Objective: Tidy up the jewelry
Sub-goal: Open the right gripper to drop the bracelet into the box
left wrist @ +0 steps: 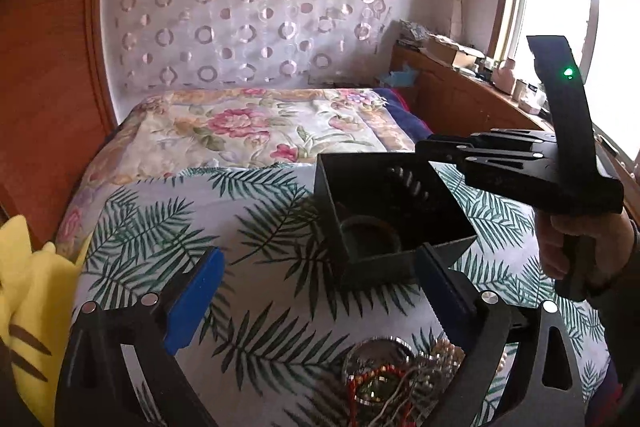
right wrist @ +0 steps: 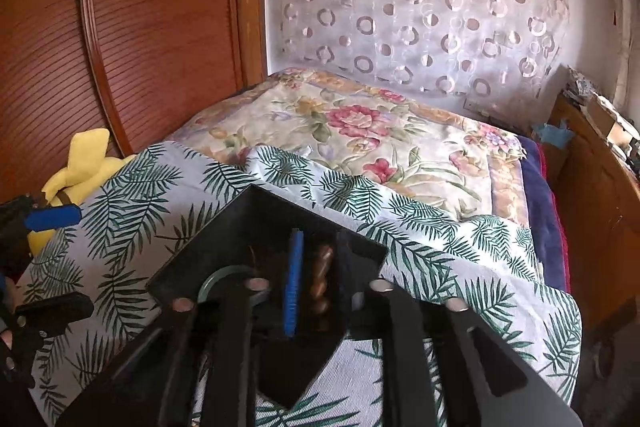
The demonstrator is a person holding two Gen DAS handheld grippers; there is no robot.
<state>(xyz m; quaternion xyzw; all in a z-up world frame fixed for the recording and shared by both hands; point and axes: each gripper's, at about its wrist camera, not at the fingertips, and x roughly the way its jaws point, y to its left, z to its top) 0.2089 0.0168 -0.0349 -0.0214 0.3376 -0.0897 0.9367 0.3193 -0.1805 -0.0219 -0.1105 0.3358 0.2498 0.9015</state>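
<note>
An open black box (left wrist: 326,187) stands on the palm-leaf cloth (left wrist: 256,307). Inside it lie a beaded bracelet (left wrist: 410,185) and a greenish bangle (left wrist: 368,235). My right gripper (left wrist: 430,155) reaches into the box from the right. In the right wrist view the brown beaded bracelet (right wrist: 322,279) lies between its parted fingers (right wrist: 294,283), with a dark gap beside the beads, and the bangle (right wrist: 218,281) sits to the left. My left gripper (left wrist: 316,283) is wide open and empty just in front of the box. A tangled jewelry pile (left wrist: 384,379) lies below it.
A yellow plush toy (left wrist: 28,287) sits at the cloth's left edge. A floral quilt (right wrist: 360,131) covers the bed behind the box. The wooden headboard (right wrist: 140,27) rises at the left. A cluttered wooden cabinet (left wrist: 460,95) stands under the window at the right.
</note>
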